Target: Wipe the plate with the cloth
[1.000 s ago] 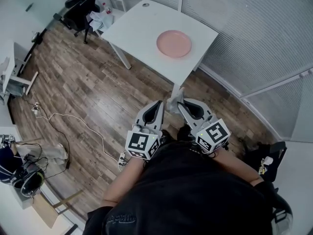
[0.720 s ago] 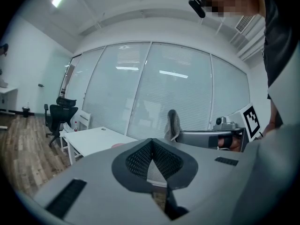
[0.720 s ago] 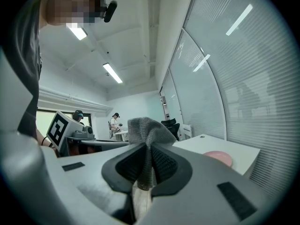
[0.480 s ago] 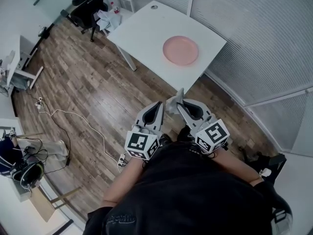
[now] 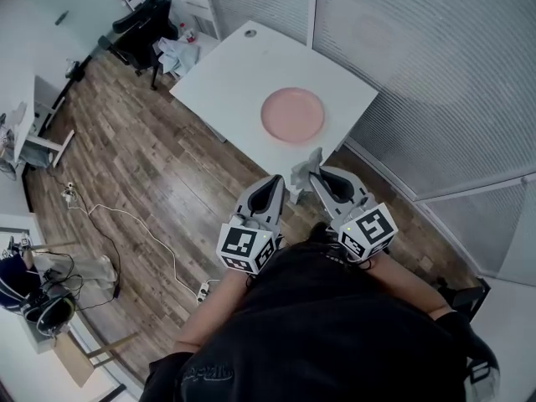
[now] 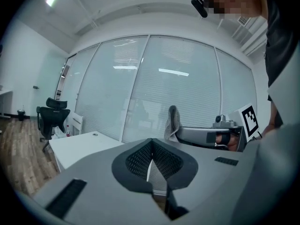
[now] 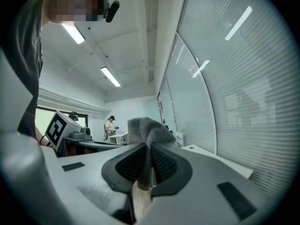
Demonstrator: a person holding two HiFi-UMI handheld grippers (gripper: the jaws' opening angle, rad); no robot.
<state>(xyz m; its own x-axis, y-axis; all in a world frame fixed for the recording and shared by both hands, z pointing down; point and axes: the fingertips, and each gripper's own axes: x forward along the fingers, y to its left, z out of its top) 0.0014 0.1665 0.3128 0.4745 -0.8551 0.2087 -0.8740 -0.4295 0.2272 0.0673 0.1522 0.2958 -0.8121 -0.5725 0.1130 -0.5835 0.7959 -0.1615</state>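
A round pink plate (image 5: 292,115) lies on the white table (image 5: 226,78) ahead of me. My right gripper (image 5: 315,174) is shut on a grey cloth (image 5: 306,168), which sticks up from its jaws (image 7: 143,131) and also shows in the left gripper view (image 6: 173,123). My left gripper (image 5: 275,182) is shut with nothing between its jaws (image 6: 151,146). Both grippers are held close to my body, short of the table's near edge and above the wooden floor.
Curved glass walls with blinds (image 5: 435,65) run behind and to the right of the table. A black office chair (image 5: 138,19) and clutter stand at the far left. Cables (image 5: 126,216) lie on the wooden floor. Two people (image 7: 110,125) stand far off in the right gripper view.
The view has shifted: the table and plate now sit closer to the grippers. Both grippers keep the same pose, the cloth still held in the right one.
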